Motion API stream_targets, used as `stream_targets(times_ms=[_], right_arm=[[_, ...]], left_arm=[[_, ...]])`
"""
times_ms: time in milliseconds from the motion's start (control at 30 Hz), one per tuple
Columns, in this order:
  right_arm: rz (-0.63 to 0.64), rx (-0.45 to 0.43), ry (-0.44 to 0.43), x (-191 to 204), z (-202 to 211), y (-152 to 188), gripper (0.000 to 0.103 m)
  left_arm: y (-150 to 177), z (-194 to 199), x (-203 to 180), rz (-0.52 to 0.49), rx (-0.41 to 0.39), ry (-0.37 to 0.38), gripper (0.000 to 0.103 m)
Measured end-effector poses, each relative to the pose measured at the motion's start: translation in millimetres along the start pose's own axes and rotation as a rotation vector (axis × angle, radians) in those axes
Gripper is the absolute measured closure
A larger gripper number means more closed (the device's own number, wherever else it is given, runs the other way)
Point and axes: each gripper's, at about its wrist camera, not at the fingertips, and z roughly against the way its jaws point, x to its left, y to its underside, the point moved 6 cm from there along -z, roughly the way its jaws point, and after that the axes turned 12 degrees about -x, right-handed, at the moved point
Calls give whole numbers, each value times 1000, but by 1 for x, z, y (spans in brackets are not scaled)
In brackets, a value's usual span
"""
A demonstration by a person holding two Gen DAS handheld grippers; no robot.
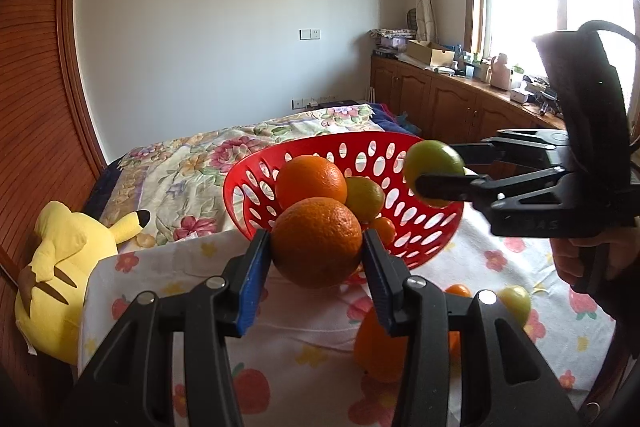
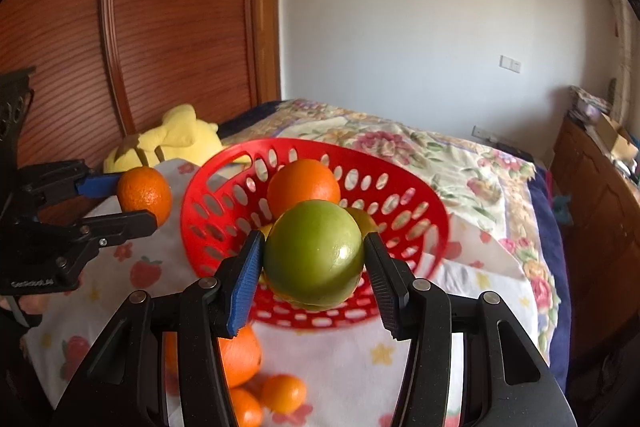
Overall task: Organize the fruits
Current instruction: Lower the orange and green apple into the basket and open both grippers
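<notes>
1. Left gripper [image 1: 318, 249]: your jaws pinch a large orange [image 1: 317, 242], carried just short of the near rim of the red basket [image 1: 420, 227].
2. Right gripper [image 2: 314, 255]: your jaws pinch a green fruit [image 2: 314, 254], held over the basket's near side.
3. Basket contents: 1 orange [image 1: 311, 182], 1 green fruit [image 1: 365, 198] and 1 small orange [image 1: 383, 229] fill the middle. A fruit let go onto that pile is likely to roll, perhaps over the low rim.
4. Collision risk: both your grippers converge on the same basket; releasing together could knock fruit or fingers against each other.
5. Basket risk: it looks light; a nudge to its rim could slide or tip it on the flowered cloth [image 1: 304, 343].
6. Loose fruit on the cloth: 1 orange [image 2: 240, 357], 2 small oranges [image 2: 283, 393], and 1 pale green fruit [image 1: 516, 303] lie near you, under your grippers.
7. Surroundings: yellow plush toy [image 1: 56, 267] beside the cloth's edge, flowered bedspread [image 1: 192, 163] behind; neither blocks the basket.
</notes>
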Motion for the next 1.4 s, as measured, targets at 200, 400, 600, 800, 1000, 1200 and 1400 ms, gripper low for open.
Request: stream_targets(times_ms=[200, 400, 600, 800, 1000, 1200, 1400], right_arm=[[21, 52, -24, 2, -29, 7, 51], [10, 111, -58, 2, -46, 18, 51], [17, 142, -76, 5, -53, 23, 51], [16, 132, -64, 3, -51, 23, 49], [-4, 117, -57, -3, -42, 24, 47], [-26, 88, -49, -9, -32, 22, 46], [-27, 78, -43, -10, -27, 24, 46]], left_arm=[[0, -15, 6, 0, 14, 1, 58], [-2, -25, 9, -17, 21, 2, 58], [-5, -31, 12, -18, 22, 2, 58], [-6, -38, 11, -12, 28, 0, 58], [-4, -48, 13, -13, 41, -10, 58], [-3, -59, 12, -15, 59, -16, 58], [-2, -64, 11, -16, 67, -23, 55]])
